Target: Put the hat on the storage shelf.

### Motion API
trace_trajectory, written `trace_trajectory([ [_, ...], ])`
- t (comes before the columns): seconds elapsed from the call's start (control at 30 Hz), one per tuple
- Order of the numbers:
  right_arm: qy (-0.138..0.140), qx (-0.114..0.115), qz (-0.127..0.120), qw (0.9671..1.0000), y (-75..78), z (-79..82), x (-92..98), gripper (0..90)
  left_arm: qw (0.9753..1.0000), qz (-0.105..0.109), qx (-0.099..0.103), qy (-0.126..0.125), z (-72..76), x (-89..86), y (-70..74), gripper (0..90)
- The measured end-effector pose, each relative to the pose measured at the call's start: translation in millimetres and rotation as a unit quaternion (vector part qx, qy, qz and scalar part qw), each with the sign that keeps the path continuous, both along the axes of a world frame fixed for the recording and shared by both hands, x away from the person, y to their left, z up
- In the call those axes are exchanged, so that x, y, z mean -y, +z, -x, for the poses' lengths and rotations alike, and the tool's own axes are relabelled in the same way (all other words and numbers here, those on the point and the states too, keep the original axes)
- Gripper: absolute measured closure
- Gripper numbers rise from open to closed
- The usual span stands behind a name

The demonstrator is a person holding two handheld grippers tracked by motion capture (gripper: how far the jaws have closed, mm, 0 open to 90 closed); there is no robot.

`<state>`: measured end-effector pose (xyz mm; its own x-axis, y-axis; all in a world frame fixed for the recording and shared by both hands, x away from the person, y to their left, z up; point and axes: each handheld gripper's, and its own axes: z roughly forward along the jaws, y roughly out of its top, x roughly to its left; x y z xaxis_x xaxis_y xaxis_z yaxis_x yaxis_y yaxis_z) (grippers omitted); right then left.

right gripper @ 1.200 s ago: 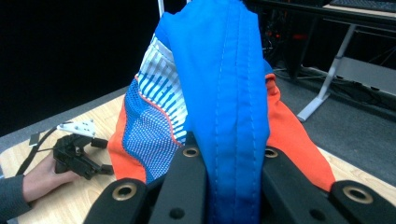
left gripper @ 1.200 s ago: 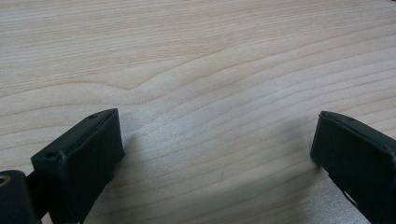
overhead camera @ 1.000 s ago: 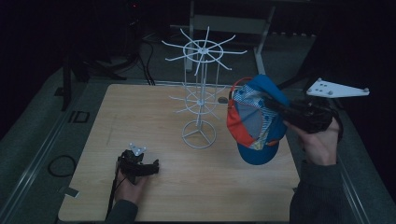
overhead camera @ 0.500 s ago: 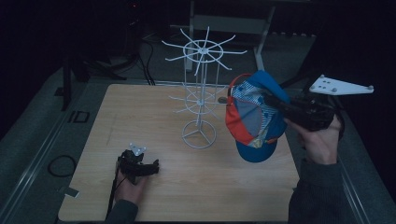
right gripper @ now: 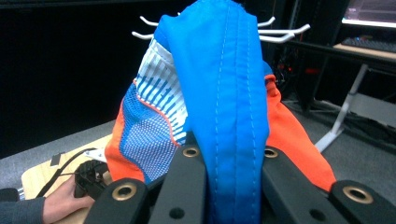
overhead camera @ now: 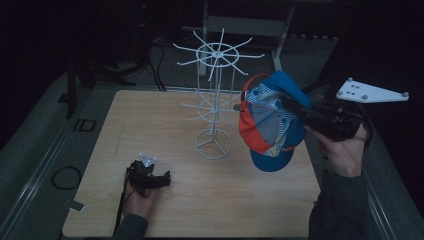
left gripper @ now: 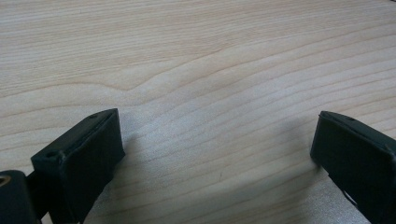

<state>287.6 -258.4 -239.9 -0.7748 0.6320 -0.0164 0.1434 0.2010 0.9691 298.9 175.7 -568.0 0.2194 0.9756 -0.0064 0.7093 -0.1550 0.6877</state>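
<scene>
- The right claw [overhead camera: 300, 111] is clamped on the cap [overhead camera: 270, 120], its jaws pinching a fold of blue cloth; in the right gripper view that blue band [right gripper: 229, 102] runs straight up from between the jaws.
- The cap is up in the air over the right part of the worktop [overhead camera: 165, 125], not resting on anything. It hangs with its hollow side turned toward the rack [overhead camera: 214, 100] and its blue brim lowest.
- What matters now: the rack stands just to the left of the cap, and the tips of its lower white hooks [overhead camera: 235, 106] come up to the cap's near edge. Whether they touch, I cannot tell from the high view.
- From the claw, the hooks lie straight ahead, beyond the cap; in the right gripper view the white prongs [right gripper: 280, 33] peek out on both sides behind the cloth.
- I judge the coming move to be a short push leftward and forward so a hook catches the cap.
- The right hand is clearly the nearer one. The left claw [overhead camera: 165, 178] is spread wide and empty, low on the front left of the worktop, well apart from the rack; its view has bare wood between the jaws.
</scene>
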Motion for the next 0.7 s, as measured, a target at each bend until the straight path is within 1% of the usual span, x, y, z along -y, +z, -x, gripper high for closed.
trace_trajectory([
  [0.1,0.003,0.008,-0.003,1.0000,4.0,1.3,-2.5,87.7,1.0000,0.001,0.001,0.001,0.0,0.2,-0.1,2.8],
  [0.23,0.006,0.019,-0.013,0.9997,8.2,3.2,-4.6,87.7,1.0000,0.001,0.001,0.001,-0.1,0.2,-0.1,2.8],
  [0.3,0.010,0.021,-0.015,0.9996,10.0,3.3,-6.4,87.7,1.0000,0.001,0.001,0.001,-0.1,0.2,-0.1,2.8],
  [0.37,0.011,0.022,-0.013,0.9996,11.4,2.5,-10.4,87.7,1.0000,0.002,0.001,0.002,0.0,0.4,-0.1,2.8],
  [0.43,0.009,0.020,-0.002,0.9998,11.0,-1.4,-16.7,87.6,1.0000,0.002,0.001,0.001,-0.1,0.4,-0.2,2.8],
  [0.57,0.005,0.009,0.014,0.9998,3.6,-12.3,-26.3,87.5,1.0000,0.000,0.000,0.000,-0.1,0.1,0.0,2.8],
  [0.7,0.004,-0.012,0.024,0.9996,-13.9,-23.9,-35.3,86.0,1.0000,0.000,0.000,-0.001,-0.1,0.2,0.0,2.8],
])
